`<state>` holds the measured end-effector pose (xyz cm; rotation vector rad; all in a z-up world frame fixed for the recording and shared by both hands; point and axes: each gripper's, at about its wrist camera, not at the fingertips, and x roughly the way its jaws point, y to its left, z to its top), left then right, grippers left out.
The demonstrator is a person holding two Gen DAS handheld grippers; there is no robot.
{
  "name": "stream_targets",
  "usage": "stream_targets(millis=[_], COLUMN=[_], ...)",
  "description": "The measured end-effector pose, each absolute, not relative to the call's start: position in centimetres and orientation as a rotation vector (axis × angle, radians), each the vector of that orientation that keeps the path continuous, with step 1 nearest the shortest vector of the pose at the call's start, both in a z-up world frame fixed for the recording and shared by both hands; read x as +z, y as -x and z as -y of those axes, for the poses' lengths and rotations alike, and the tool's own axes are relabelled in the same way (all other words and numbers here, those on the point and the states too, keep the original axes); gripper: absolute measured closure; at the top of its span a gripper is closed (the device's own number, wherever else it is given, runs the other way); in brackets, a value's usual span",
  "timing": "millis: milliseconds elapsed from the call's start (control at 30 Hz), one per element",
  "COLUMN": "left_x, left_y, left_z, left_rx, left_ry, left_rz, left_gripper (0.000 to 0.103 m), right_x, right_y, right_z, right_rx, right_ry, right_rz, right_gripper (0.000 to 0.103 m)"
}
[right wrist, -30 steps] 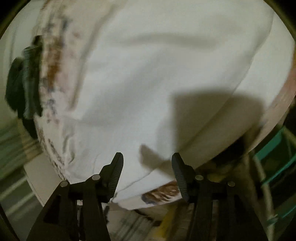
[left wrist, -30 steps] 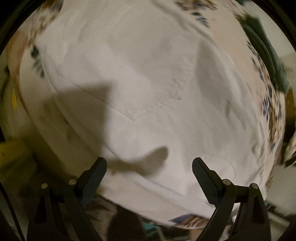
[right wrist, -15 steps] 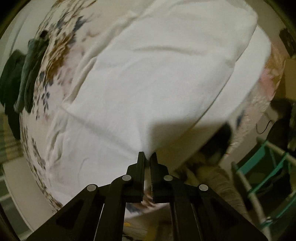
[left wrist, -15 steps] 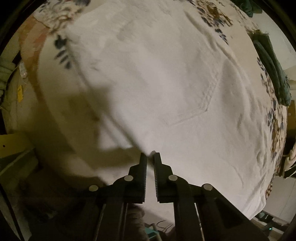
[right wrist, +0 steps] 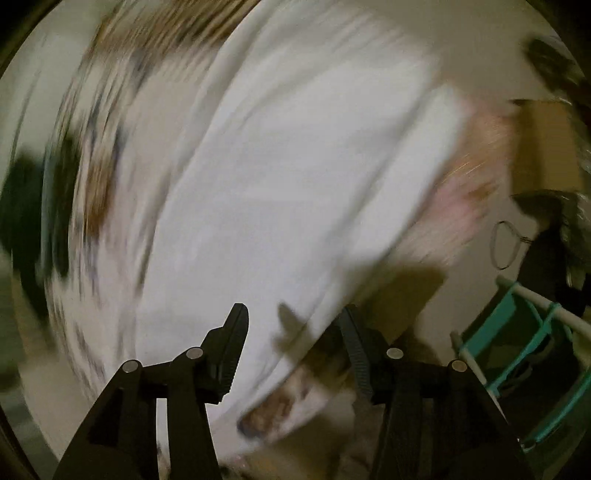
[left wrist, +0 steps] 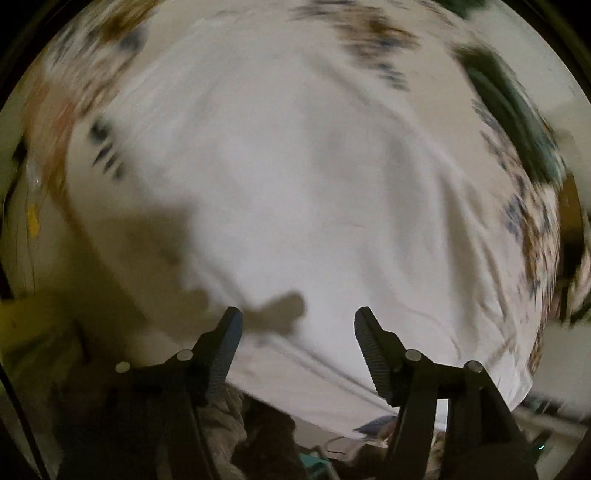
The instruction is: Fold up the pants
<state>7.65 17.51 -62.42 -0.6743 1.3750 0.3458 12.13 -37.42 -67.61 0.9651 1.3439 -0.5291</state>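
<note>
White pants (left wrist: 295, 192) lie spread on a floral bedsheet (left wrist: 373, 29), blurred by motion; they also fill the right wrist view (right wrist: 288, 177). My left gripper (left wrist: 297, 328) is open and empty, just above the pants' near edge. My right gripper (right wrist: 293, 325) is open and empty over the pants' near corner.
Dark green clothes (left wrist: 517, 110) lie at the far right of the bed, and show at the left in the right wrist view (right wrist: 26, 221). A teal and white rack (right wrist: 524, 339) stands beside the bed. A brown box (right wrist: 546, 144) sits beyond it.
Half a second ago both grippers were shut on the pants' near edge. Now both have opened and let go of the cloth. Both views are blurred by motion.
</note>
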Motion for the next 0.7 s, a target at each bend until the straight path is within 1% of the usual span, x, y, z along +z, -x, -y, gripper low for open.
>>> stream_targets(millis=[67, 100, 133, 167, 200, 300, 367, 400, 433, 500, 600, 700], left_x=[-61.8, -61.6, -62.1, -61.0, -61.5, -60.5, -60.5, -60.1, -59.9, -59.0, -58.7, -58.5], left_y=[-9.0, -10.0, -10.7, -11.4, -12.0, -15.1, -15.6, -15.4, -15.4, -14.8, -14.6, -14.1], left_z=[-14.1, -12.8, -11.0, -9.2, -7.6, -2.6, -0.3, 0.0, 0.9, 1.5, 2.0, 1.6], left_rx=[0.285, 0.270, 0.240, 0.224, 0.212, 0.183, 0.161, 0.152, 0.146, 0.131, 0.125, 0.138], left_ry=[0.595, 0.584, 0.580, 0.576, 0.557, 0.532, 0.518, 0.506, 0.484, 0.450, 0.404, 0.379], left_rz=[-1.377, -1.382, -1.394, -1.401, -1.412, -1.440, -1.465, -1.473, -1.479, -1.484, -1.498, -1.506], left_gripper=[0.033, 0.019, 0.014, 0.014, 0.014, 0.014, 0.014, 0.014, 0.014, 0.014, 0.014, 0.014], right_x=[-67.3, -67.5, -67.8, -68.5, -69.3, -72.5, -73.2, -72.7, -72.0, -69.9, -67.4, -67.0], right_y=[-11.1, -10.7, -10.5, -10.6, -10.7, -12.0, -12.2, -12.6, -12.8, -12.4, -10.5, -8.9], right_z=[41.6, 44.0, 45.6, 47.4, 49.2, 52.7, 54.1, 54.1, 53.9, 53.9, 54.4, 54.9], right_rx=[-0.619, -0.661, -0.671, -0.679, -0.694, -0.686, -0.646, -0.648, -0.648, -0.641, -0.657, -0.681], right_ry=[-1.016, -1.056, -1.078, -1.106, -1.128, -1.206, -1.220, -1.172, -1.119, -1.080, -1.130, -1.139], right_rz=[-1.270, -1.224, -1.208, -1.192, -1.183, -1.183, -1.156, -1.161, -1.162, -1.126, -1.079, -1.114], right_gripper=[0.048, 0.048, 0.048, 0.048, 0.048, 0.049, 0.087, 0.088, 0.097, 0.097, 0.098, 0.098])
